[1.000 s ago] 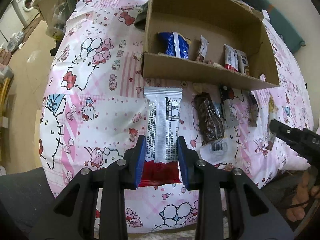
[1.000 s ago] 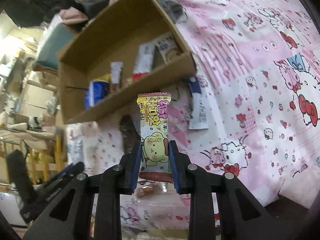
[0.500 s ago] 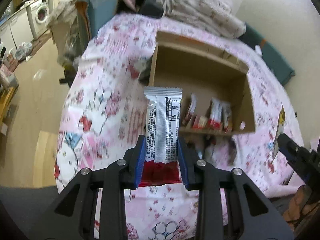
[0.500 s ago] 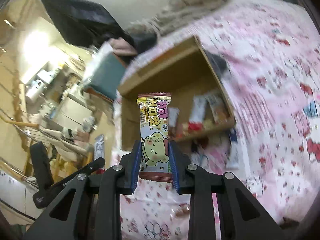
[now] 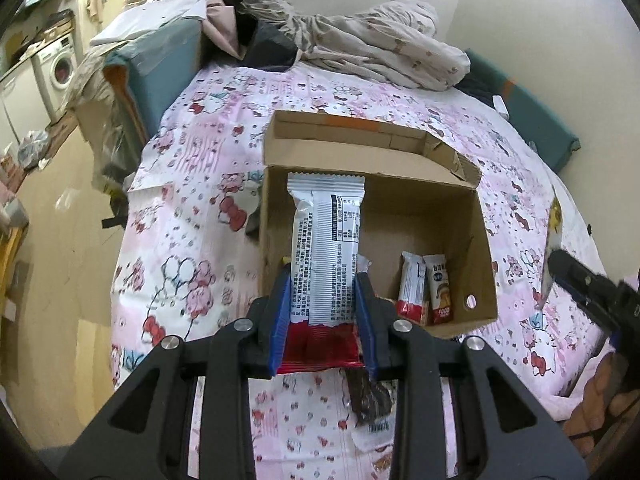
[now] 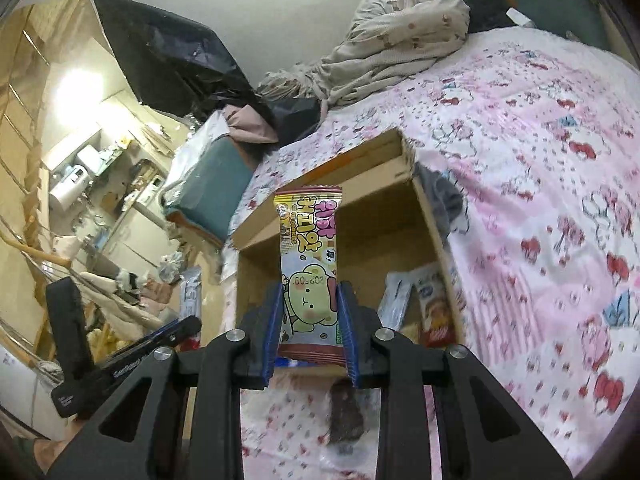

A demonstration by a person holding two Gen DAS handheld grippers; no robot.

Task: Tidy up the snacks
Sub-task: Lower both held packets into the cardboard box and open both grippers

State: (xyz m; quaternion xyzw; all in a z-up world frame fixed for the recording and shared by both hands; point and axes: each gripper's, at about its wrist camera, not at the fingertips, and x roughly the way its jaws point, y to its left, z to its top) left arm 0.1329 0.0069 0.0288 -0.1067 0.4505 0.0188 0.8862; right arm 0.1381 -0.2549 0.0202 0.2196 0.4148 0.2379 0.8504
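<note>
Left gripper (image 5: 322, 306), in my hand, clamps a white-and-red snack bar (image 5: 326, 240) above the cardboard box (image 5: 472, 216); my right gripper (image 6: 310, 324) pinches a yellow cartoon snack pack (image 6: 309, 268) over that box.

Bed (image 5: 192, 240) covered by pink cartoon-print sheet; open cardboard box (image 5: 486, 276) sits on it near the middle. Rumpled beige bedding (image 5: 380, 52) and dark clothing (image 5: 268, 46) heaped at far end of bed. Dark brown snack packet (image 5: 366, 398) and a clear wrapper with barcode (image 5: 376, 430) lie on the sheet just before the box's near wall.
</note>
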